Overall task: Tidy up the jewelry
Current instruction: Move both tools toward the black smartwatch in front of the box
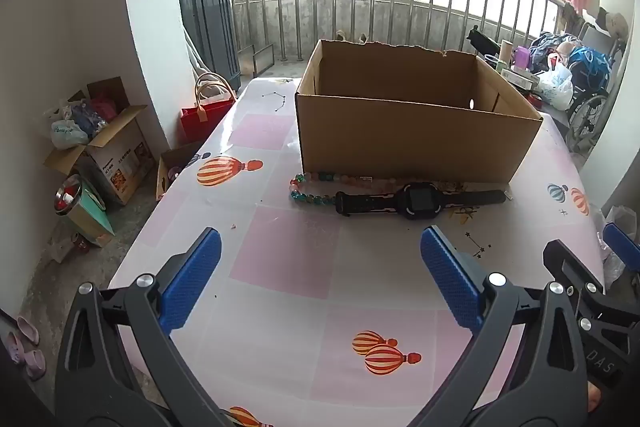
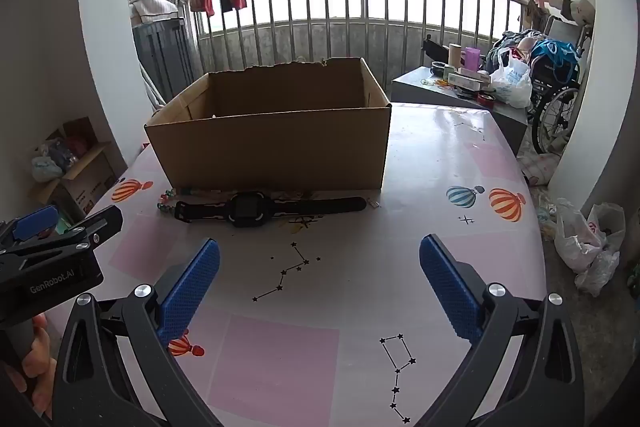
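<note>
While both grippers are held spread and empty, pickup is pending; watch must be reached beside box.

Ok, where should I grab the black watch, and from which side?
Take the watch by its right strap, coming from above with the right claw. It lies flat, and its left strap touches the bead bracelet, while the box blocks the far side.

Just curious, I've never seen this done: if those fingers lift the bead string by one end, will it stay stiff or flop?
Probably flop: the bead string already bends back on itself beside the watch. Its round, glossy beads may slip or roll when nudged. It looks light for its length.
</note>
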